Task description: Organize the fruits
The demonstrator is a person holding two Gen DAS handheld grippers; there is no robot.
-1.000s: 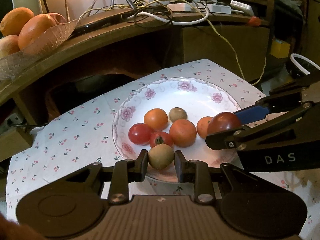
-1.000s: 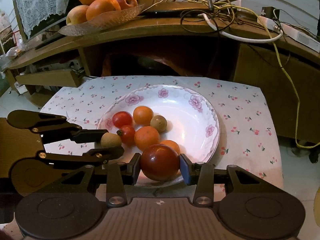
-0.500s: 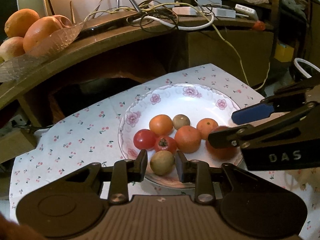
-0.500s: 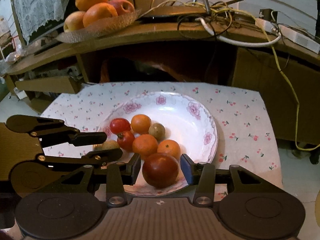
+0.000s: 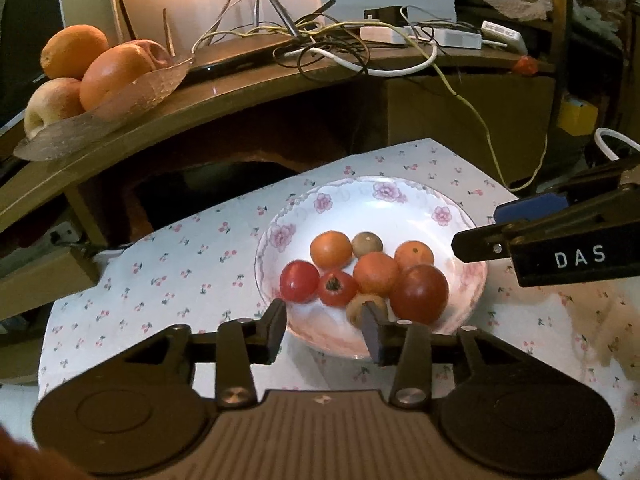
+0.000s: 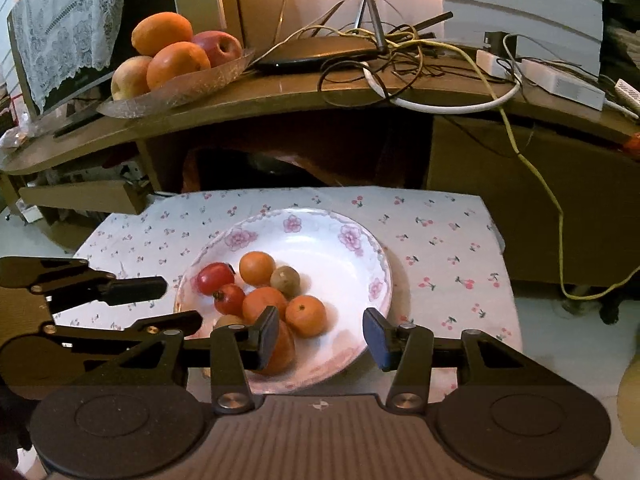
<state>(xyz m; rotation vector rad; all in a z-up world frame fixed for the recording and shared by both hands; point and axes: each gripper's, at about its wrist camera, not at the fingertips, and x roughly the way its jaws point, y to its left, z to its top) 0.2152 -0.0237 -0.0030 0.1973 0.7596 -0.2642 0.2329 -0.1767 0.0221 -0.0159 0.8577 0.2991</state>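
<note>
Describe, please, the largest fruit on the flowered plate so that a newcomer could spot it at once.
Find the white plate with pink flowers on the cherry-print cloth. On its near side, among small fruits, lies the big dark-red fruit, just right of a small brownish fruit. It is bigger and darker than the orange and bright red ones around it.

Floral-rimmed white plate (image 5: 460, 216), frame centre, holds eight clustered fruits: large dark-red tomato (image 5: 420, 294) lower right, brownish fruit (image 5: 354, 310) touching it, two red tomatoes (image 5: 298, 281) left, three oranges (image 5: 331, 249).
</note>
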